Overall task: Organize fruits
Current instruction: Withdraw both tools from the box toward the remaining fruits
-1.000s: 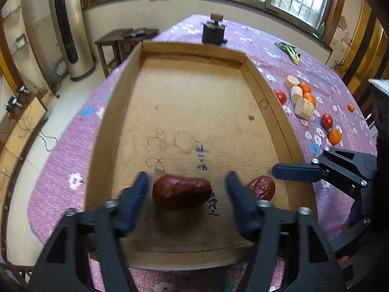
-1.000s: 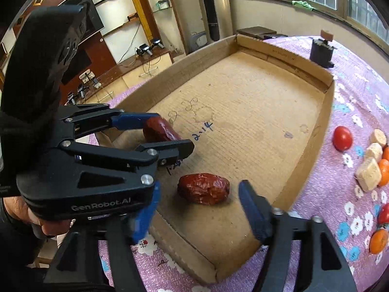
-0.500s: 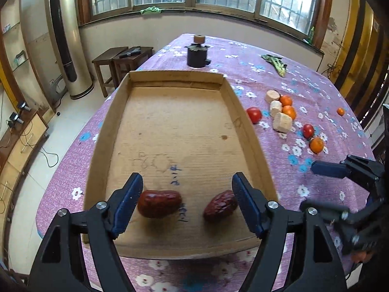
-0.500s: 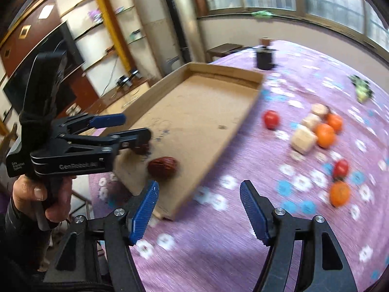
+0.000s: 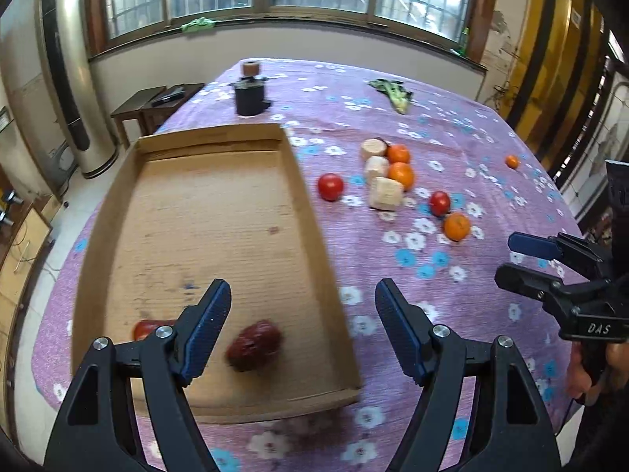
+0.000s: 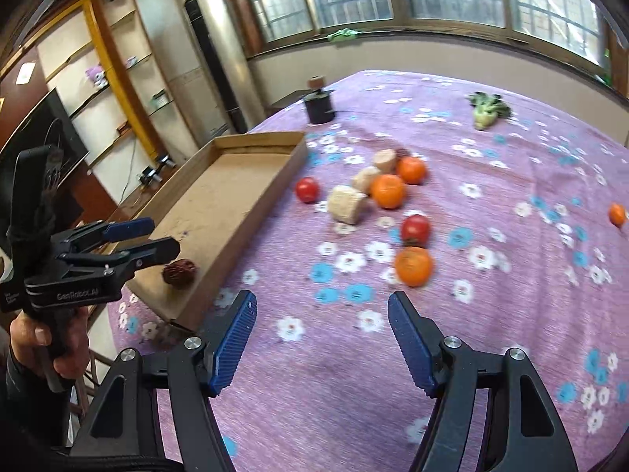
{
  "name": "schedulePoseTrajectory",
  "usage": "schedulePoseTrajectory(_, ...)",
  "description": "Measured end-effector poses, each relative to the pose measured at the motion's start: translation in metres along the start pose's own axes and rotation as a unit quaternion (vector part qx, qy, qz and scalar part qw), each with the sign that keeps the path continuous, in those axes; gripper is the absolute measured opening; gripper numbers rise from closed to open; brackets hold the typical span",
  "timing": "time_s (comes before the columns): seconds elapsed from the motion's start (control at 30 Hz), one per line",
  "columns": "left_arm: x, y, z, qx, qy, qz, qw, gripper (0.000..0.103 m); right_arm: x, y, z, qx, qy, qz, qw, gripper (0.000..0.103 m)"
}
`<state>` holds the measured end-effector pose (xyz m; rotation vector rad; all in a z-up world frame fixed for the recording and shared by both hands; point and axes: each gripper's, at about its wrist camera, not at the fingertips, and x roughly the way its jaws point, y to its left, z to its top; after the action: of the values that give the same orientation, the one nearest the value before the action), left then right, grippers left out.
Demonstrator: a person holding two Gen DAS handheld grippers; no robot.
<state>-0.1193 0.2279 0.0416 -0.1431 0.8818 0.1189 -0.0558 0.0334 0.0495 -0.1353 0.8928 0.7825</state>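
Note:
A shallow cardboard tray (image 5: 118, 181) lies on the purple flowered cloth, also in the right wrist view (image 6: 259, 185). Two dark red dates lie at its near end: one (image 5: 255, 344) in the open, one (image 5: 147, 328) partly behind my left finger. My left gripper (image 5: 300, 330) is open and empty above the tray's near right corner. My right gripper (image 6: 320, 336) is open and empty above the cloth, short of an orange (image 6: 412, 265). Loose tomatoes (image 6: 415, 229), oranges (image 6: 388, 190) and pale cut chunks (image 6: 346, 204) lie right of the tray.
A black jar with a cork lid (image 5: 250, 92) stands past the tray's far end. A green vegetable (image 5: 393, 92) lies at the far side. A small orange (image 6: 617, 214) sits alone at the right. The table edge drops off left of the tray.
Both grippers have pulled back and swung right, away from the two dates left in the tray. The right gripper now faces the loose fruit on the cloth.

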Motion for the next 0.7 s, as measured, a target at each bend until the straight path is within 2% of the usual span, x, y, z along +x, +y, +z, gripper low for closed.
schedulePoseTrajectory(0.53,0.025,-0.063,0.022,0.039,0.021,-0.045,0.9980,0.076,-0.016,-0.053,-0.012,0.035,-0.009,-0.044,0.998,0.070)
schedulePoseTrajectory(0.7,0.043,-0.073,0.034,0.040,0.029,-0.048,0.9976,0.076,-0.021,-0.094,-0.001,0.057,-0.028,-0.101,0.993,0.065)
